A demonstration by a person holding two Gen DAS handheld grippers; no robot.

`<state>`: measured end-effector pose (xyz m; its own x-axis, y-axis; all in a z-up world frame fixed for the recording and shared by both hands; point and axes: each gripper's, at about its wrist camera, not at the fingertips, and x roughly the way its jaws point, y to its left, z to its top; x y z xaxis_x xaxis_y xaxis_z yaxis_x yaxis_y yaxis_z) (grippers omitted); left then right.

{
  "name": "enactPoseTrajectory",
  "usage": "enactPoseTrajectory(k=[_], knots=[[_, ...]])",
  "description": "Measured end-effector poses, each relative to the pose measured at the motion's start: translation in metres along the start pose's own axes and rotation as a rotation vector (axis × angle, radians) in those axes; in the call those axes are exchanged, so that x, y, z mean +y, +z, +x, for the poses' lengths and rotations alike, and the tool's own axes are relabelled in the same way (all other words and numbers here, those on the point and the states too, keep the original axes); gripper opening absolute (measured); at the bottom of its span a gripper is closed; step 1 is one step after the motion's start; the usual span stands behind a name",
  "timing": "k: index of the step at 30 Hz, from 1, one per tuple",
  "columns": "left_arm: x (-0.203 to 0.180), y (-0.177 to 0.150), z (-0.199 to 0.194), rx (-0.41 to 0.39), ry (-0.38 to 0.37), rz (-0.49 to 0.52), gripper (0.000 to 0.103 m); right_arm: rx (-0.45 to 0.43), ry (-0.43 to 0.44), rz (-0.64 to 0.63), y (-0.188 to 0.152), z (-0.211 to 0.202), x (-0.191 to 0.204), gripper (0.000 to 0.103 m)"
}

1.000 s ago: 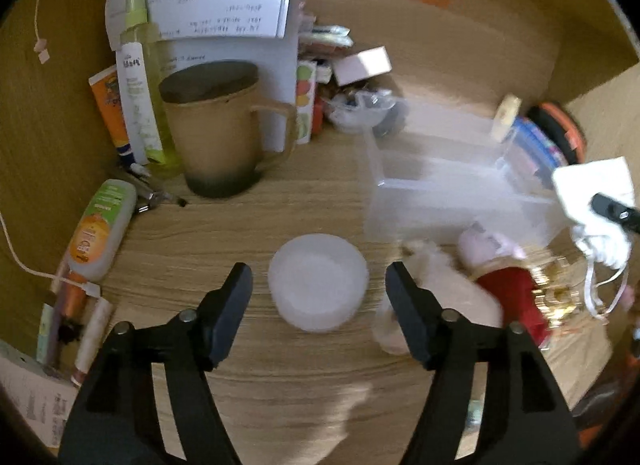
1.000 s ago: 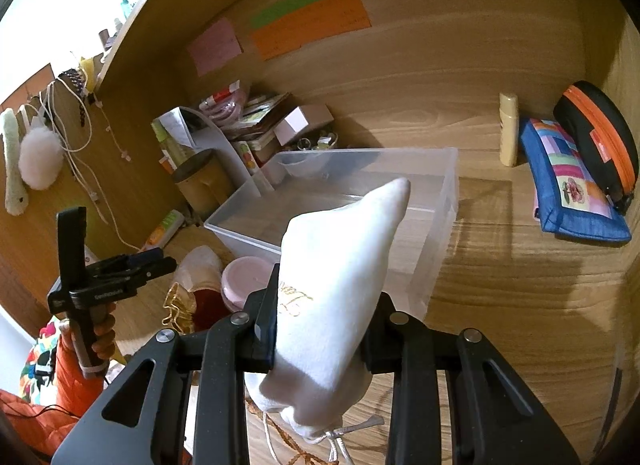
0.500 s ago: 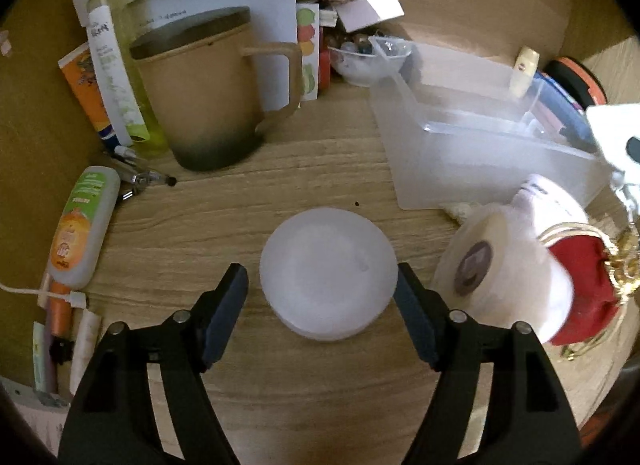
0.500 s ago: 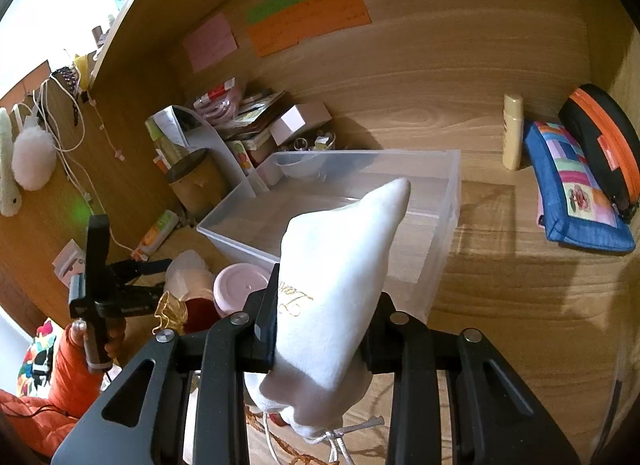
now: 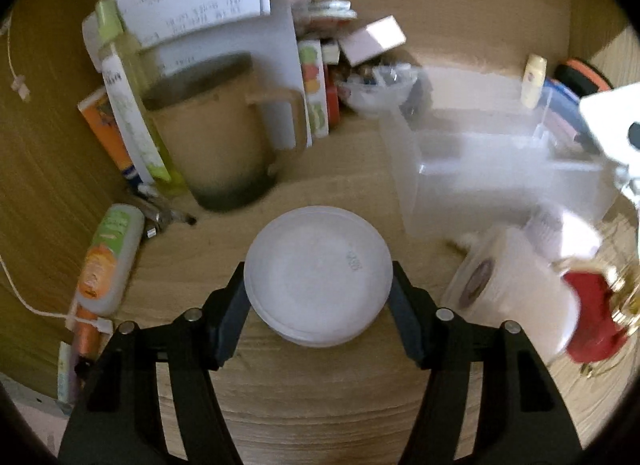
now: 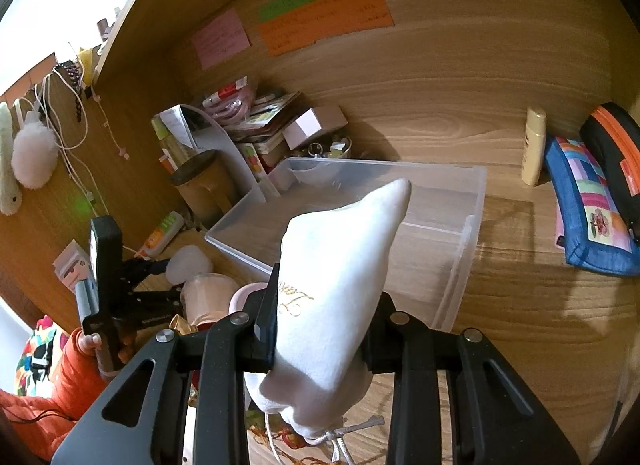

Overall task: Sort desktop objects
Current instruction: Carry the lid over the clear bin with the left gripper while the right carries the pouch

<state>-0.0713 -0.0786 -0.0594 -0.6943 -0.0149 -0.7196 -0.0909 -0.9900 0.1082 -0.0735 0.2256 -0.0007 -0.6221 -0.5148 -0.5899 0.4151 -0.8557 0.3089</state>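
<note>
My left gripper (image 5: 318, 297) has its two fingers pressed against the sides of a round white lidded tub (image 5: 318, 273) on the wooden desk. My right gripper (image 6: 320, 305) is shut on a white drawstring cloth pouch (image 6: 340, 277) and holds it up in front of the clear plastic bin (image 6: 460, 225). The bin also shows in the left wrist view (image 5: 492, 169), to the right of the tub. The left gripper shows in the right wrist view (image 6: 160, 285), low at the left by the tub (image 6: 188, 263).
A brown mug (image 5: 216, 149), a yellow-green bottle (image 5: 128, 105), an orange tube (image 5: 110, 257) and papers crowd the left. A white roll (image 5: 512, 289) and a red-gold item (image 5: 596, 313) lie right of the tub. A patchwork pouch (image 6: 588, 205) and a small cream bottle (image 6: 534, 151) stand right of the bin.
My left gripper moved forward over the white tub and closed from wide open onto its sides. My right gripper kept the pouch almost still.
</note>
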Motion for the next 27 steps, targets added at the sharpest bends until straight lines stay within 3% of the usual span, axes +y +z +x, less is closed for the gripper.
enactPoseTrajectory(k=[10, 17, 27], knots=[[-0.015, 0.030, -0.030, -0.116, -0.009, 0.010, 0.064, -0.033, 0.010, -0.004, 0.005, -0.008, 0.002, 0.028], [-0.033, 0.053, -0.044, -0.159, -0.131, 0.030, 0.064, -0.058, 0.023, -0.003, 0.014, -0.007, 0.002, 0.028], [-0.062, 0.081, -0.037, -0.155, -0.224, 0.071, 0.064, -0.061, 0.041, 0.041, 0.023, 0.004, -0.012, 0.028]])
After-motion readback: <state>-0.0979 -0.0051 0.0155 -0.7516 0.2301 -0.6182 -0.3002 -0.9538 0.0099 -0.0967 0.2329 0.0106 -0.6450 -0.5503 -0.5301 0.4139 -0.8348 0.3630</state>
